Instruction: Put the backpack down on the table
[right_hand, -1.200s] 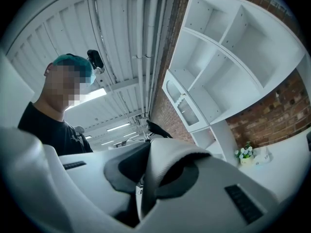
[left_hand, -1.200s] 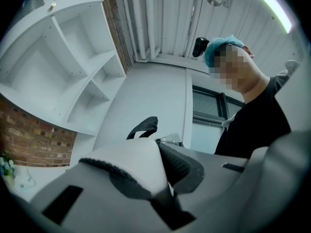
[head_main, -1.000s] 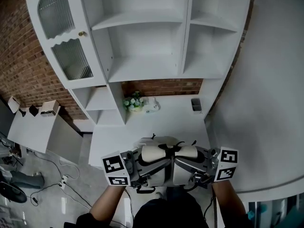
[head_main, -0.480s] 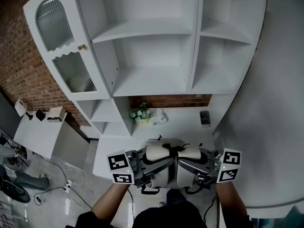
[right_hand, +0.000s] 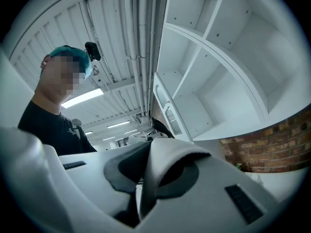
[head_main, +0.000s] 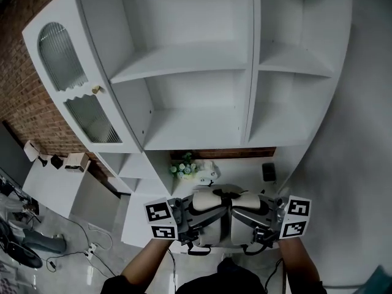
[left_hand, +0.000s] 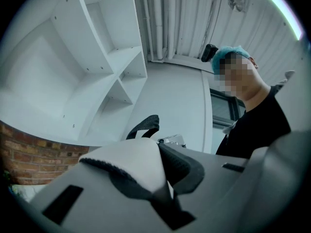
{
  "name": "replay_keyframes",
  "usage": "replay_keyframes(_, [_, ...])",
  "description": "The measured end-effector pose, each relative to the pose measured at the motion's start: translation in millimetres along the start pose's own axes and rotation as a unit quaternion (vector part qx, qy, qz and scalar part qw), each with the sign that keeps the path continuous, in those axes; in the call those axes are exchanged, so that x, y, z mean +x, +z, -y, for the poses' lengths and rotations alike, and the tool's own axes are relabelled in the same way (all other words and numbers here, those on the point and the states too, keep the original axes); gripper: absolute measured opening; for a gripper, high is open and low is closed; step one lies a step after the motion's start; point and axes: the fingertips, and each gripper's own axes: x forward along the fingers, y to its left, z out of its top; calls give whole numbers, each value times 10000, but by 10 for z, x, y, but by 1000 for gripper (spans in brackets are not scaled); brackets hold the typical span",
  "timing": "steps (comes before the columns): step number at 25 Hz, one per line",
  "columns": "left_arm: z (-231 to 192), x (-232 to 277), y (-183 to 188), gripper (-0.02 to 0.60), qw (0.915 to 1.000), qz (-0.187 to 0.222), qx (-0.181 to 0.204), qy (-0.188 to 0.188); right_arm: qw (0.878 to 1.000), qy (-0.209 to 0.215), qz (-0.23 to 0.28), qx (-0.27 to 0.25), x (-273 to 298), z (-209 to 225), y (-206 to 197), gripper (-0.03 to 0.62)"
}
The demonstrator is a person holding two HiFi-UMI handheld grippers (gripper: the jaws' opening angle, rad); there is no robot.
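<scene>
A cream-white backpack (head_main: 215,220) with dark trim hangs between my two grippers, in front of the white desk (head_main: 240,166) under the shelves. My left gripper (head_main: 191,218) is shut on its left shoulder strap (left_hand: 138,161), white on top and dark padded beneath, which fills the left gripper (left_hand: 160,183) jaws. My right gripper (head_main: 252,218) is shut on the right shoulder strap (right_hand: 167,161), held the same way in the right gripper (right_hand: 146,191) jaws. The black top handle loop (left_hand: 145,125) sticks up behind. The backpack's lower part is hidden.
On the desk's back stand a small flower pot (head_main: 184,169), a white object (head_main: 207,169) and a dark cup (head_main: 268,171). A tall white shelf unit (head_main: 196,72) with a ribbed glass door (head_main: 67,97) rises above. A low white side table (head_main: 52,185) and floor cables lie left; a curved white wall stands right.
Both grippers have carried the backpack forward toward the desk and shelves, which now sit closer and larger in the head view. The grip on both straps is unchanged.
</scene>
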Motion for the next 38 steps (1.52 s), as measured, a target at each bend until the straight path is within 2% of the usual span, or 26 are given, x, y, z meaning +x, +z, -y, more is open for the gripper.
replay_keyframes(5, [-365, 192, 9, 57, 9997, -123, 197, 118, 9999, -5, -67, 75, -77, 383, 121, 51])
replay_keyframes(14, [-961, 469, 13, 57, 9996, -156, 114, 195, 9998, 96, -158, -62, -198, 984, 235, 54])
replay_keyframes(19, [-1259, 614, 56, 57, 9991, -56, 175, 379, 10000, 57, -63, -52, -239, 1318, 344, 54])
replay_keyframes(28, [-1639, 666, -238, 57, 9986, -157, -137, 479, 9993, -6, -206, 321, -290, 1753, 99, 54])
replay_keyframes(33, [-1793, 709, -292, 57, 9986, -176, -92, 490, 9995, 55, -117, 301, -326, 1895, 66, 54])
replay_keyframes(38, [-1893, 690, -546, 57, 9964, -195, -336, 751, 9982, -27, -223, 554, -352, 2014, -187, 54])
